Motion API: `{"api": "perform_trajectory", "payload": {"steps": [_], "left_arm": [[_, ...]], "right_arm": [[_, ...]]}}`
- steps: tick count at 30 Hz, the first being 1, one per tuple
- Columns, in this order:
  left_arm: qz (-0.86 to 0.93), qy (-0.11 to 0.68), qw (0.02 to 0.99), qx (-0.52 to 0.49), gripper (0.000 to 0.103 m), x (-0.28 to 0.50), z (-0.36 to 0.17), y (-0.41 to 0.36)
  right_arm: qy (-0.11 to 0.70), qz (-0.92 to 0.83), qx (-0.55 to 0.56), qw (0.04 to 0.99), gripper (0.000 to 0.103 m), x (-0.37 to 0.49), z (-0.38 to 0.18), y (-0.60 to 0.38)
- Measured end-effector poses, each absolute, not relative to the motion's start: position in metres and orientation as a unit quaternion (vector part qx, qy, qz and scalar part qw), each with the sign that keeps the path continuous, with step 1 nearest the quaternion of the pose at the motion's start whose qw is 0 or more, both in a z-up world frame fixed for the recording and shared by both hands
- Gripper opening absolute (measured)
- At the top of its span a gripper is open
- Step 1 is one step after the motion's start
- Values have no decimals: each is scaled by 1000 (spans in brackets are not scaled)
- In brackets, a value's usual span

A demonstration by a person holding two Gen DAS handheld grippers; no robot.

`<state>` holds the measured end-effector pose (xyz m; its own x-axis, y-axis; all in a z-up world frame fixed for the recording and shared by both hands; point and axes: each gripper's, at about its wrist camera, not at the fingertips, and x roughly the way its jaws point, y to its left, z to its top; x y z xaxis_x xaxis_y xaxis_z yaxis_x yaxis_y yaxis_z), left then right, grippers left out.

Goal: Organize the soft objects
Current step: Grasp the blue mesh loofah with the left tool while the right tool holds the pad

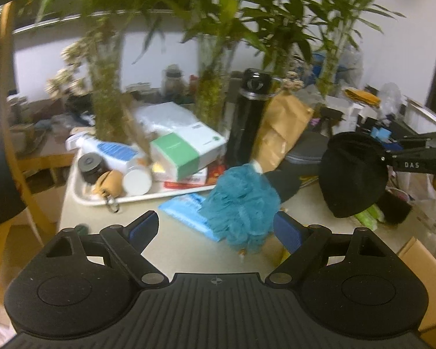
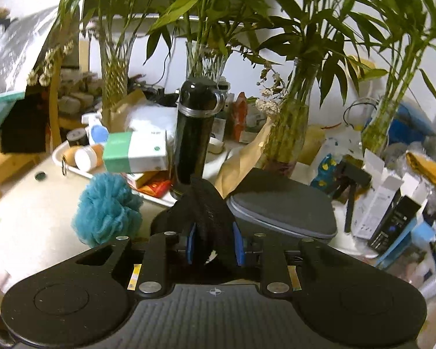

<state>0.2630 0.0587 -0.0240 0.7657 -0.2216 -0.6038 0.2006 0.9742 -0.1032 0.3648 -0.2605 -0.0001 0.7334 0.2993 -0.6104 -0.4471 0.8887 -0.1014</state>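
Nearest the left wrist camera, the left gripper is hovering over the desk with its jaws standing wide apart and gripping nothing. A teal bath pouf is lying on the desk partly between those blue pads, closer to the right-hand one; whether it touches that pad I cannot tell. Under the pouf's far left edge a light blue packet is lying flat.

In the right wrist view, the right gripper is pinching a black fabric cap, its jaws drawn in narrow with the cloth bunching up between the blue pads. From the left camera the same cap is hanging off the desk, dangling from the gripper at the right edge of the picture.

Just beyond the pouf, a black flask is standing upright, with a brown paper bag leaning beside it. To the right a grey zipped case is resting on the desk. To the left a white tray is holding bottles and a green-and-white box. Farthest back, glass vases of bamboo are lining the wall.
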Motion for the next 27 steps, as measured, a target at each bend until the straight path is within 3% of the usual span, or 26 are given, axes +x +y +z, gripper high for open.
{"api": "perform_trajectory", "payload": {"steps": [21, 27], "left_arm": [[-264, 361, 886, 123, 86, 348, -77, 16], [-284, 380, 869, 140, 63, 364, -102, 10]], "right_arm": [[313, 202, -55, 927, 30, 364, 5, -275], [313, 207, -52, 925, 30, 365, 5, -276]]}}
